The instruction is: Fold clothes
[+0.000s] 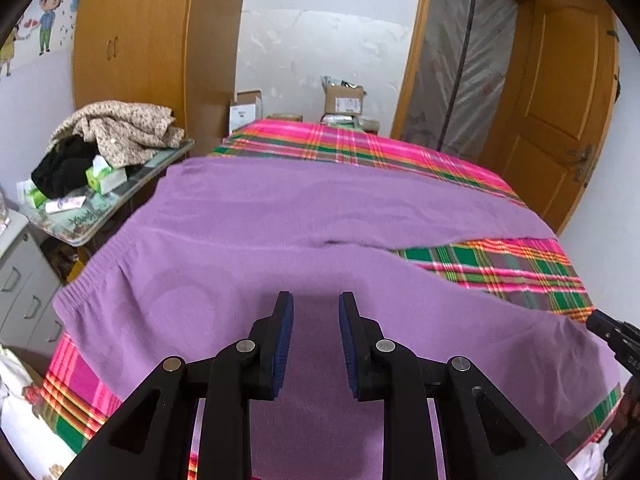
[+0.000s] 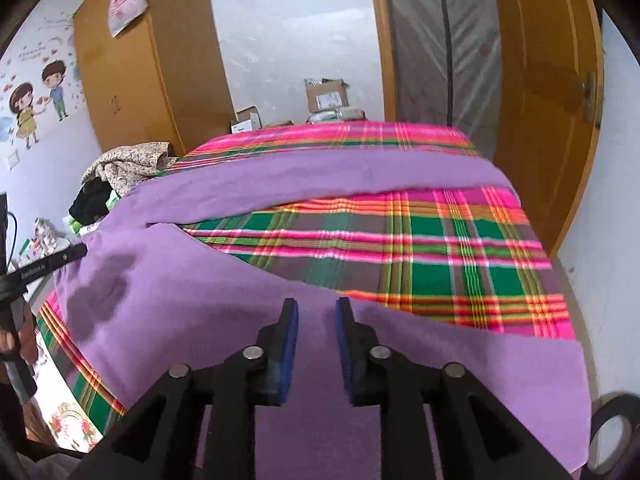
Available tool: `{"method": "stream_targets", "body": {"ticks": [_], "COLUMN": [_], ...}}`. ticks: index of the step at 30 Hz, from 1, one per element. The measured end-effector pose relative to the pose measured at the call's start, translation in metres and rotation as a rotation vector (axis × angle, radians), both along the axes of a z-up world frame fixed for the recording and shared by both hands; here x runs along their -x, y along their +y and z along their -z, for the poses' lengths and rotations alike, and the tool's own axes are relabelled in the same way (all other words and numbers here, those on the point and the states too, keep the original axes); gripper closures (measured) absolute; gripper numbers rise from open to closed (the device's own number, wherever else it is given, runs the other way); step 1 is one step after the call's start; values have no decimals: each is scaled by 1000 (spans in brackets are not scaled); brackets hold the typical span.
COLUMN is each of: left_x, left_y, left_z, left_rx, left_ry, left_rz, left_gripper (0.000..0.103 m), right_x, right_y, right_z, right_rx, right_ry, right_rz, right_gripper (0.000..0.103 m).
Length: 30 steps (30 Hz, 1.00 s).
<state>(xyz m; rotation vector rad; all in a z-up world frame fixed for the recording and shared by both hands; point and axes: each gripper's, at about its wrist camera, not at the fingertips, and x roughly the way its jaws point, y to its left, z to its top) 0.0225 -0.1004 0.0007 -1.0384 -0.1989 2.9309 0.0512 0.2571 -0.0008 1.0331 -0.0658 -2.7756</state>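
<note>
A purple knit pair of trousers [image 1: 280, 216] lies spread over the bed's pink and green plaid sheet [image 1: 500, 264]. Its ribbed waistband [image 1: 92, 276] is at the left and the two legs run to the right, with sheet showing between them. My left gripper [image 1: 316, 300] hovers over the near leg, open, with only the flat cloth below the gap. In the right wrist view the trousers [image 2: 180, 280] fill the near side, and my right gripper [image 2: 316, 304] stands open above the near leg, its blue pads [image 2: 290, 344] gripping nothing. The left gripper's body [image 2: 48, 264] shows at that view's left edge.
Left of the bed stands a side table [image 1: 80, 228] with a heap of clothes [image 1: 116, 128] and tissue packs [image 1: 106, 178]; grey drawers [image 1: 24, 280] are nearer. A wooden wardrobe [image 1: 132, 40], cardboard boxes [image 1: 344, 100] and an open door [image 1: 560, 100] lie beyond the bed.
</note>
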Motion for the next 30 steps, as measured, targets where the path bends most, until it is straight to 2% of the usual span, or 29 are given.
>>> {"method": "stream_targets", "body": {"ticks": [6, 11, 14, 17, 20, 26, 30], "left_x": [5, 11, 14, 22, 38, 60, 72], "left_y": [8, 8, 4, 1, -5, -23, -35], "left_z": [-10, -23, -38, -49, -50, -44, -32], "left_rx": [90, 151, 216, 337, 419, 391, 230], "left_ry": [21, 69, 151, 260, 302, 289, 120], "left_rz": [-24, -28, -78, -174, -264, -339, -257], "left_gripper": [79, 76, 76, 75, 75, 75, 75], "right_x": [-11, -8, -10, -10, -7, -8, -12], "right_y": [-5, -6, -6, -3, 0, -4, -9], "right_z": [-19, -28, -41, -51, -55, -51, -48], "right_rx": [-13, -13, -8, 5, 18, 53, 55], "right_ry": [117, 128, 176, 214, 218, 203, 193], "right_rz": [-32, -56, -72, -88, -91, -137, -167], "right_gripper": [82, 82, 82, 82, 82, 82, 82]}}
